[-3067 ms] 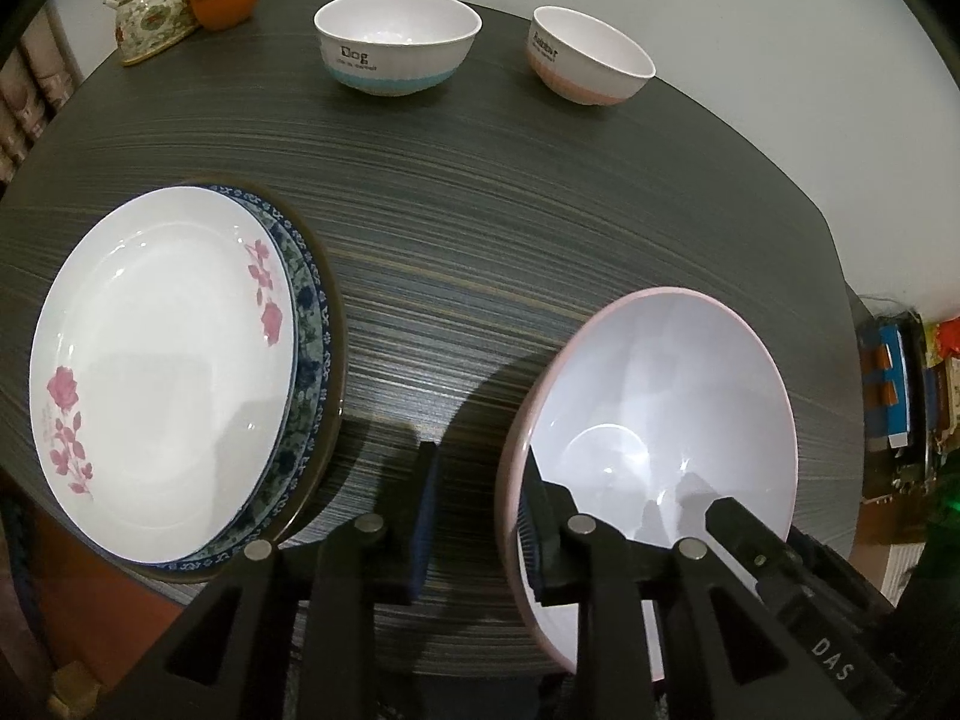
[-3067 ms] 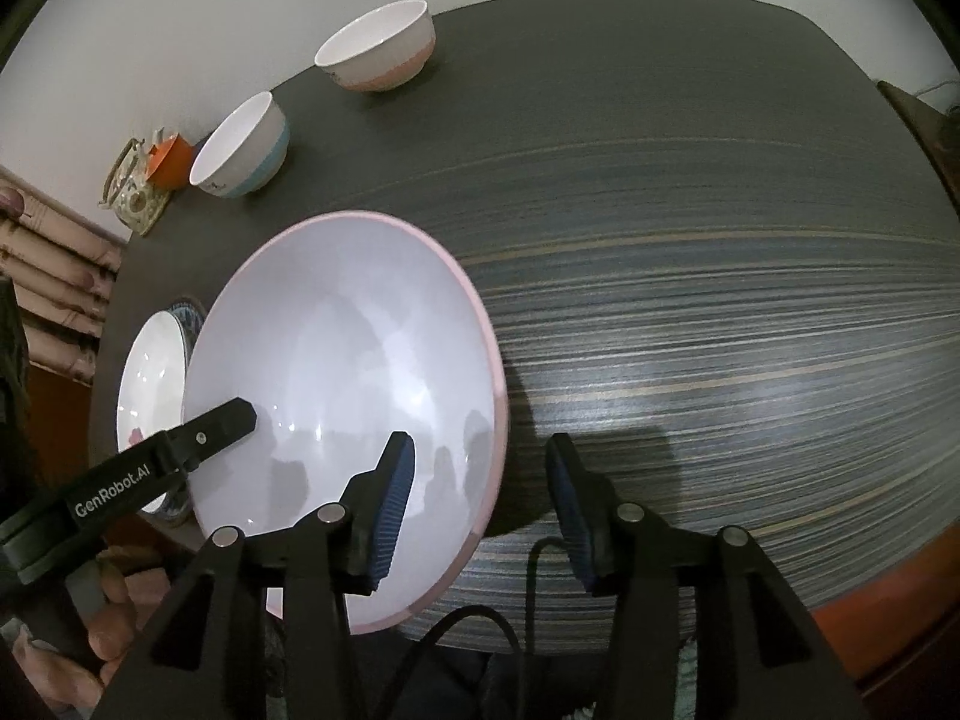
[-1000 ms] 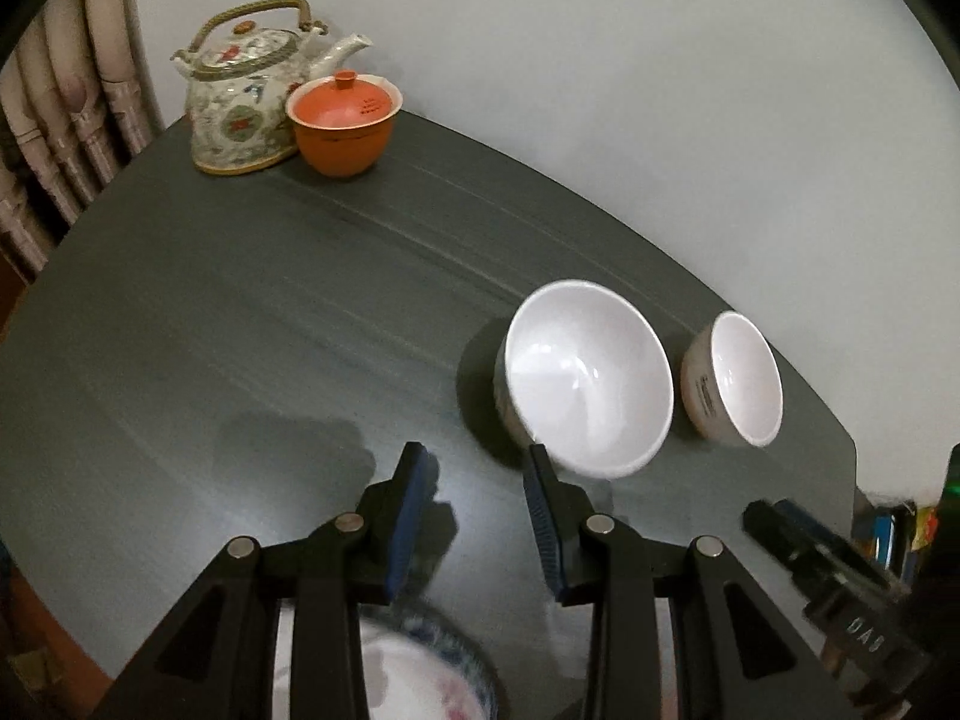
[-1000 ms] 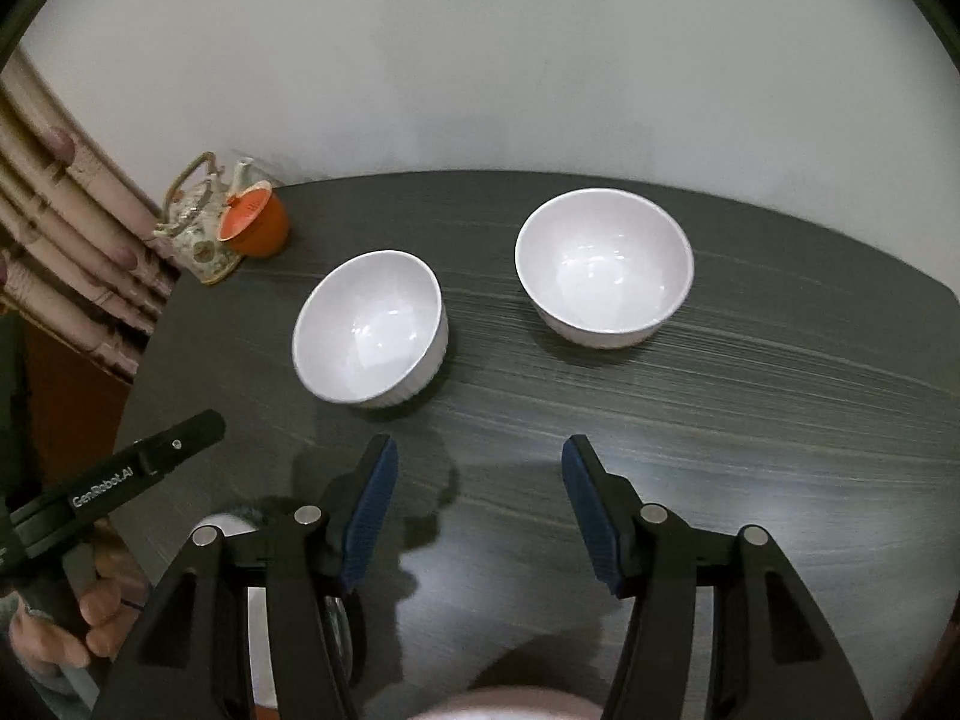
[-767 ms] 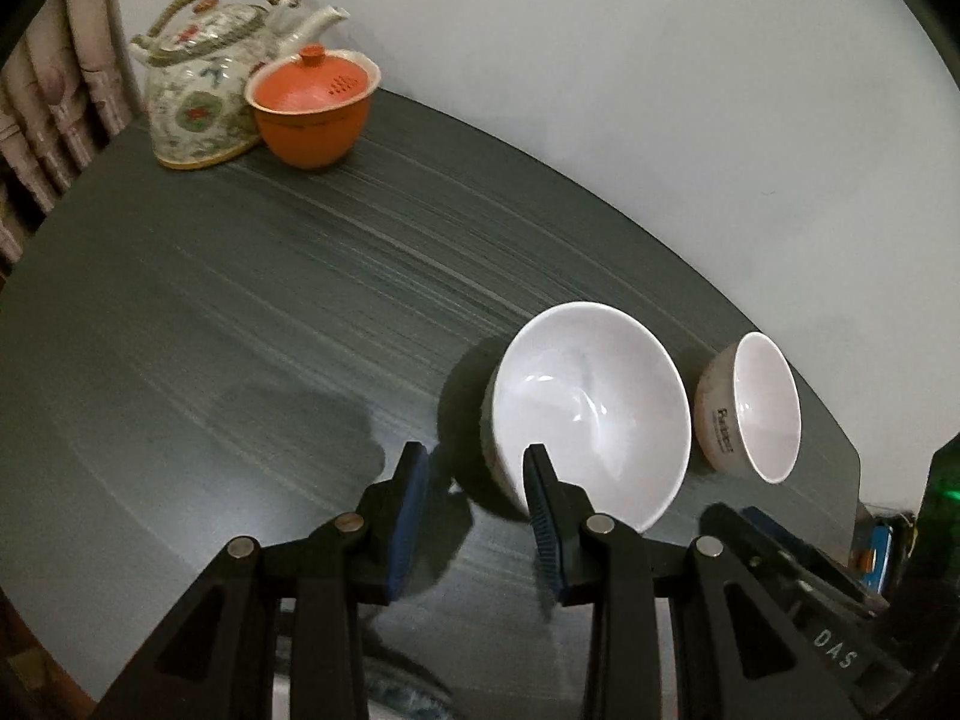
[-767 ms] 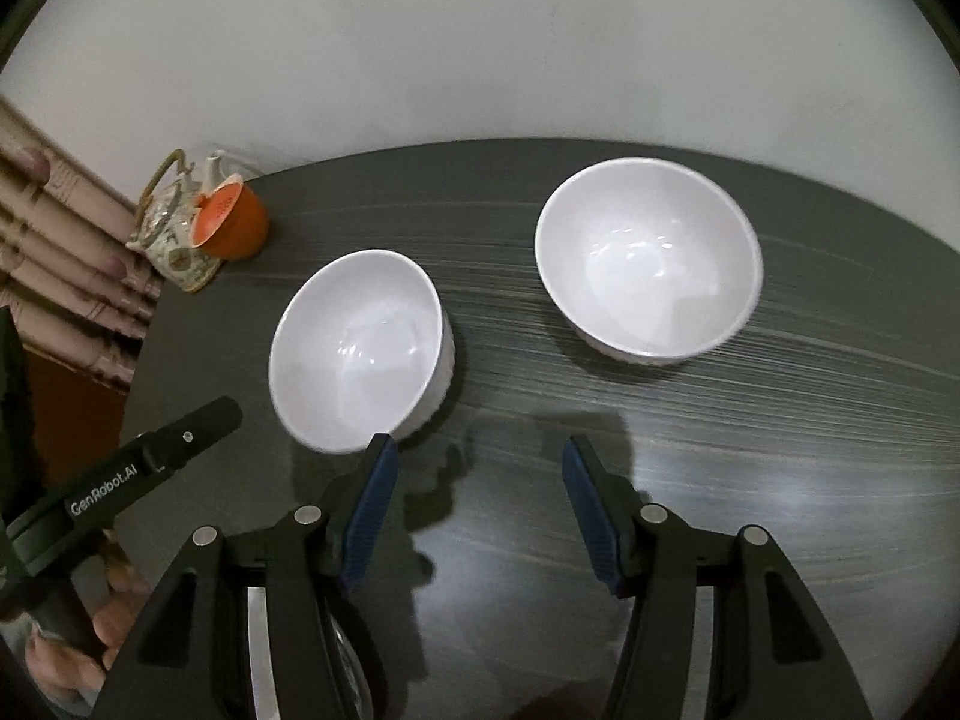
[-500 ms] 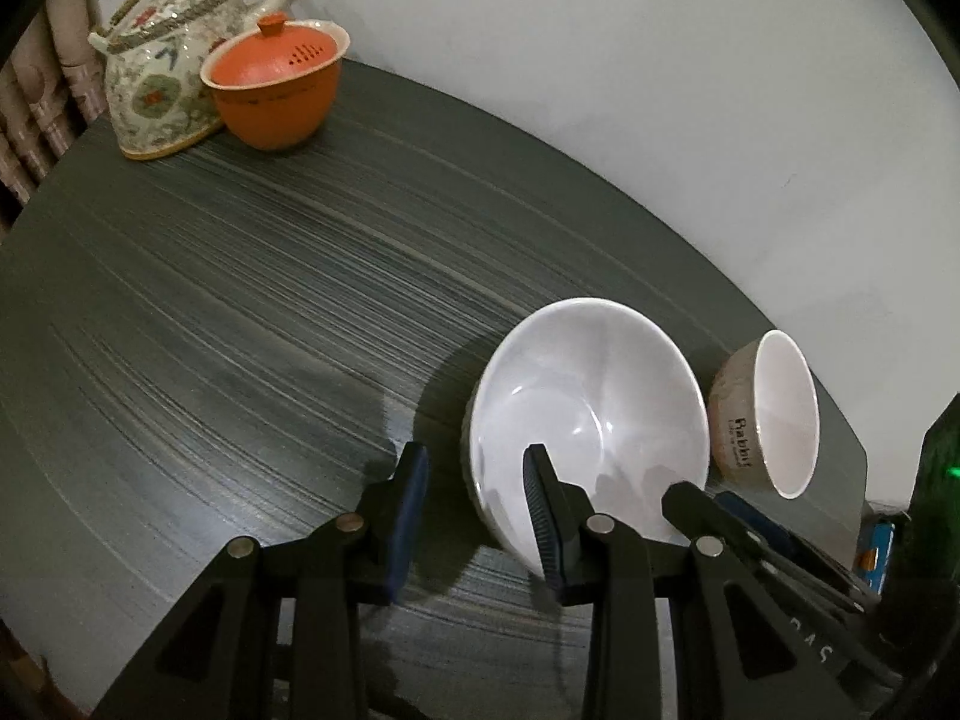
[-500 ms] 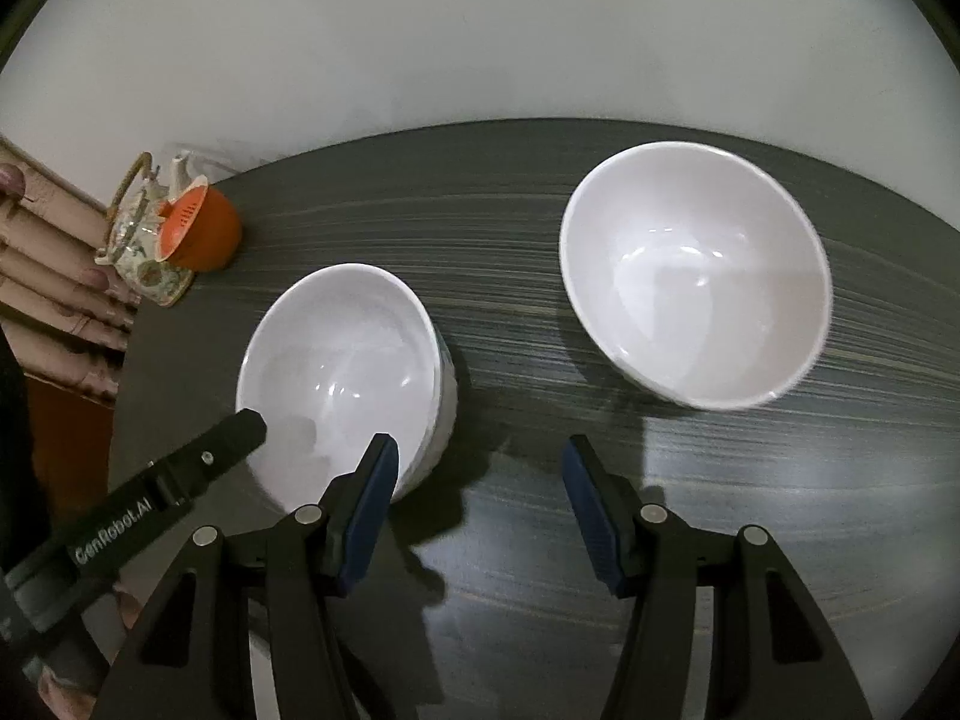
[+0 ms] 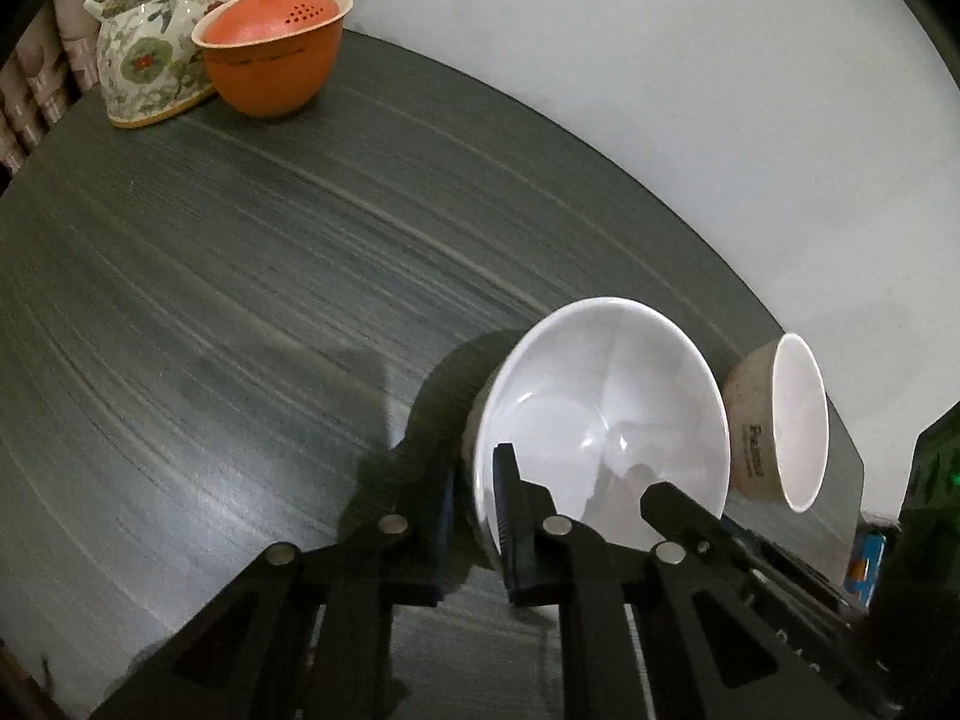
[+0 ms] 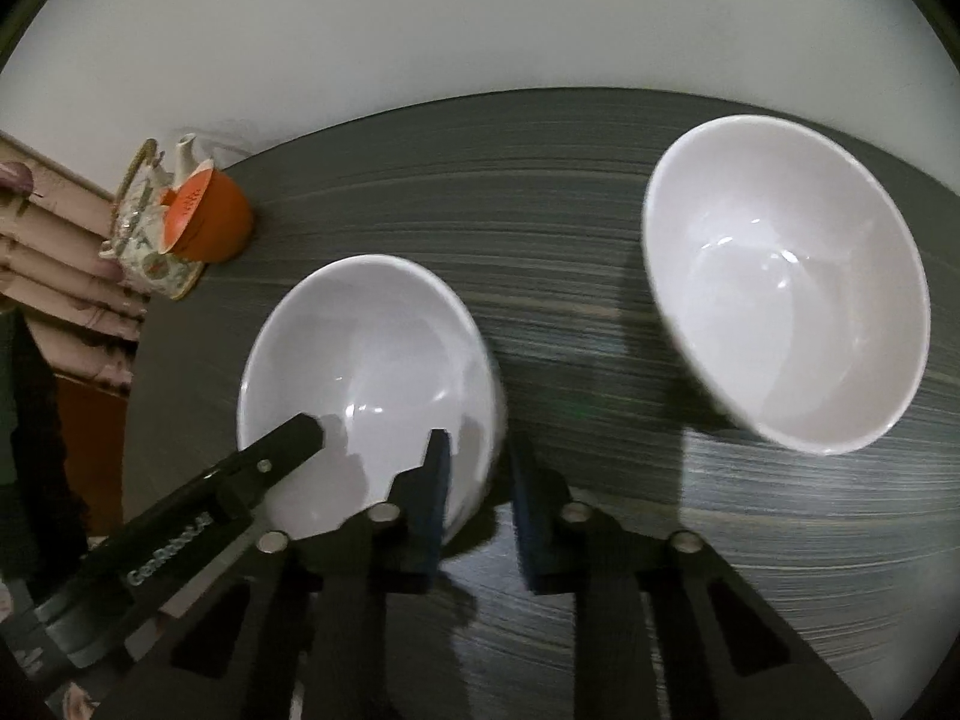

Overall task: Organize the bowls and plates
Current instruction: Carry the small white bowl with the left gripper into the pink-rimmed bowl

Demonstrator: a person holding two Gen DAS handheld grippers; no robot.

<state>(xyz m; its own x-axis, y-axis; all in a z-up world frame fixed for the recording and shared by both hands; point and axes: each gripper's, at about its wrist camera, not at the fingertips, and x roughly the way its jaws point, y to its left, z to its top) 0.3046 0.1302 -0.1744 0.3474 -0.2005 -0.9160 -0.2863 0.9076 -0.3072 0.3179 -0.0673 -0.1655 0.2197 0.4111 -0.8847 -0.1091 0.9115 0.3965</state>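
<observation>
At the bottom of each frame, both grippers are clamping one bowl's (image 9: 600, 420) rim: left gripper (image 9: 474, 516) and right gripper (image 10: 477, 495) are gripping opposite edges. Farther right, another bowl (image 10: 786, 282) is sitting; uneven pulls are risking a slip or clash.

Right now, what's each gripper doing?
Left gripper: jaws shut on the rim of the near bowl.
Right gripper: jaws shut on the same bowl's rim.
</observation>
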